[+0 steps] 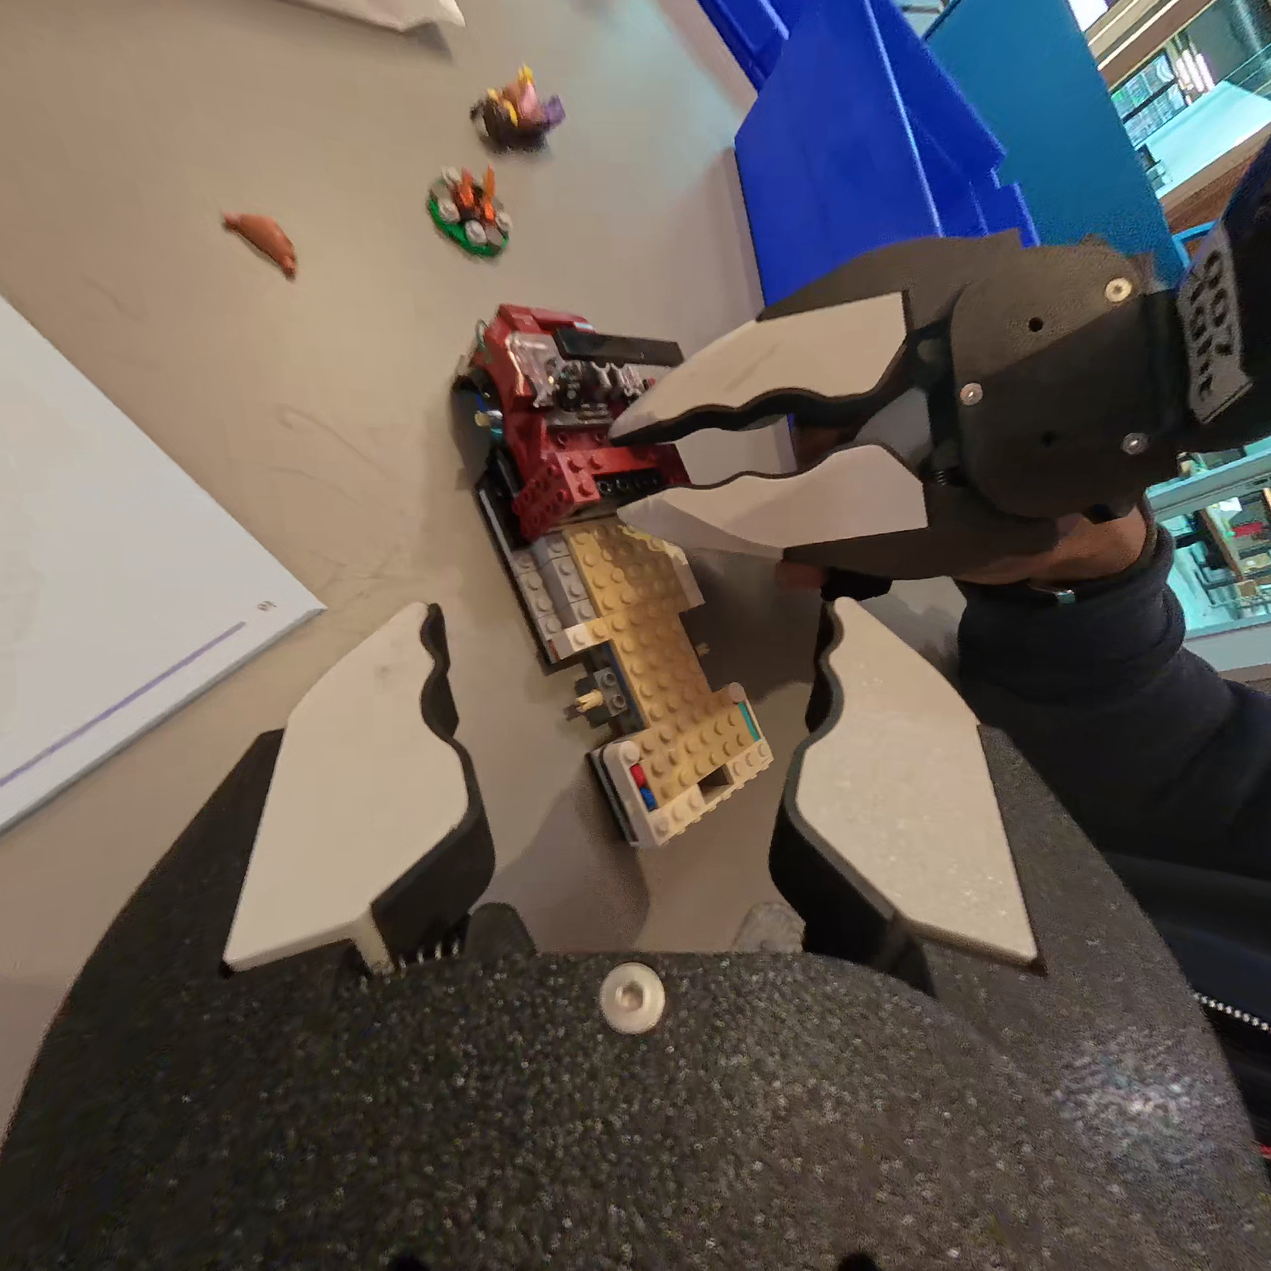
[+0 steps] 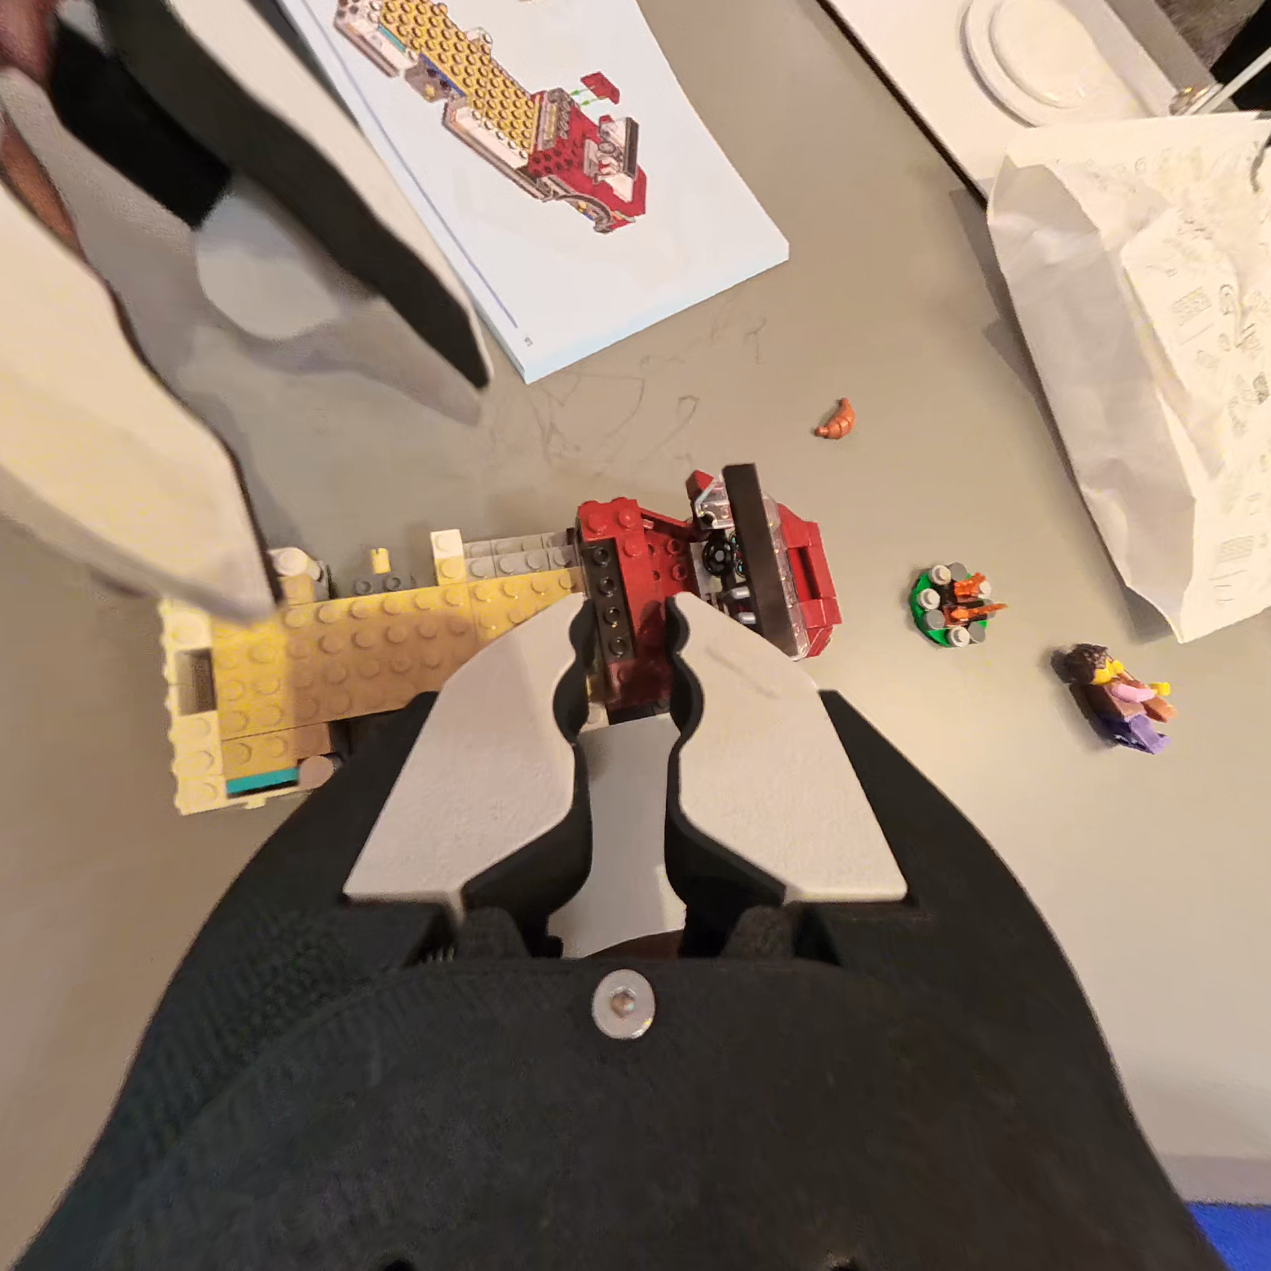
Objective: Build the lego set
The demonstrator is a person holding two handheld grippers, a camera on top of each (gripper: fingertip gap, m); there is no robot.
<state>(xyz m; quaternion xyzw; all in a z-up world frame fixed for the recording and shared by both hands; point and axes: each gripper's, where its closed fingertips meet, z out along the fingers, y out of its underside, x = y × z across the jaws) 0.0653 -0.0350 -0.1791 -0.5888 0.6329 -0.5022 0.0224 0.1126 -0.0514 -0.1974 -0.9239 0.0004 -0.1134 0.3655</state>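
the right tongs [image 2: 622, 622] are clamped on the dark red and black cab section [image 2: 639, 584] of a brick-built vehicle [image 1: 619, 598] that lies on its side on the grey surface [image 1: 206, 413], both pads pressing the bricks from either side. the left tongs [image 1: 629, 677] stand wide apart with nothing between them, hovering over the tan studded rear deck [image 1: 660, 660] of the same model without touching it. an open instruction booklet [image 2: 550, 206] lies just beyond the model. off the cab end sit a small round green campfire piece [image 2: 952, 605], a brown croissant piece [image 2: 835, 419] and a minifigure [image 2: 1117, 694] lying flat, all well apart from the tongs. a crumpled white paper bag [image 2: 1100, 413] lies at the far edge, and blue bins [image 1: 860, 137] stand beside the surface
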